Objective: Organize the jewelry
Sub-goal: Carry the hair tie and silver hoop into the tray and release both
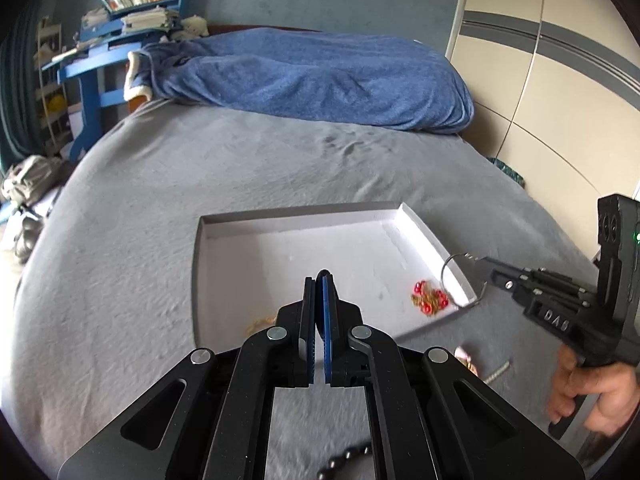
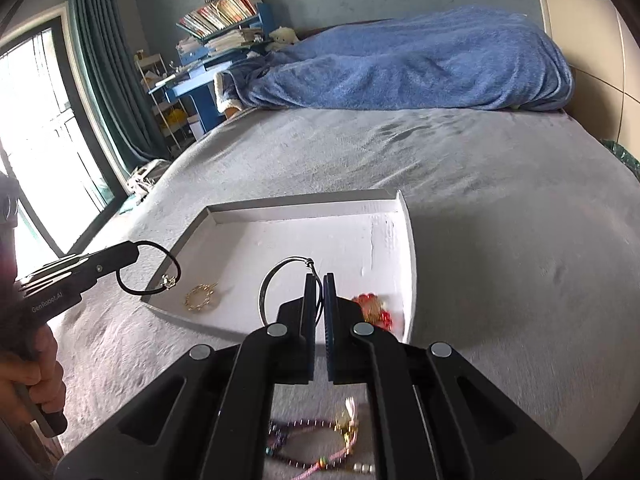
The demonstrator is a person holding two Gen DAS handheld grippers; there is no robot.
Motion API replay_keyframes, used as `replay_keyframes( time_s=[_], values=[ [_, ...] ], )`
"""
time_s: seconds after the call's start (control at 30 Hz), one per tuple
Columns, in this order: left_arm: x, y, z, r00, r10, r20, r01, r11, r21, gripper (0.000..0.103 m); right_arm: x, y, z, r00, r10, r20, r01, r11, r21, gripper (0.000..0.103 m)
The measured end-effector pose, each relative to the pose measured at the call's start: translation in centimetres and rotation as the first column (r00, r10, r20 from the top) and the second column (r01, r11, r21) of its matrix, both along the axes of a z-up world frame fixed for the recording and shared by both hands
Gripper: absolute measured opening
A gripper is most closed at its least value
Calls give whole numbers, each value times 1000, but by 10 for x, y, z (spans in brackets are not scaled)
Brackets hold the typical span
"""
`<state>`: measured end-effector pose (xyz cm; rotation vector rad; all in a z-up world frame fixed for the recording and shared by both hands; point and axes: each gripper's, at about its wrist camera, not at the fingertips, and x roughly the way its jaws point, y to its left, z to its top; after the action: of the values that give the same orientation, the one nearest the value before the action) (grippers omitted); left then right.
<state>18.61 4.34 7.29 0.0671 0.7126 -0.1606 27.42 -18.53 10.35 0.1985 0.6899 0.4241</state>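
Ideally, each pinched bangle is carried over the white tray [image 2: 224,216] rim before either claw is opened: left claw [image 2: 134,251] on black bangle [image 2: 150,268], right claw [image 2: 319,280] on wire bangle [image 2: 280,276].

soft window daylight, fisheye edges, slight blur

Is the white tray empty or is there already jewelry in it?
Not empty. The white tray holds a gold bracelet near its left edge and a red beaded piece near its right corner.

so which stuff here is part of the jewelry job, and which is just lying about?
Job: white tray; gold bracelet; red bead bracelet; black bangle in left gripper; wire bangle in right gripper.
Lying about: blue blanket; books.
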Motion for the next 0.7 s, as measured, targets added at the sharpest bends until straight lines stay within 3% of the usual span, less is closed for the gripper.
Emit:
replay_keyframes(
  time_s=[0.43,0.7],
  values=[
    [89,4,-41,994,34,-106,-38,999,-37,4,66,43,-36,994,20,-112,-29,996,-82,4],
    [113,6,-67,988,54,-146,-57,998,-18,4,91,43,-58,987,-12,-160,-6,994,-108,4]
  ],
)
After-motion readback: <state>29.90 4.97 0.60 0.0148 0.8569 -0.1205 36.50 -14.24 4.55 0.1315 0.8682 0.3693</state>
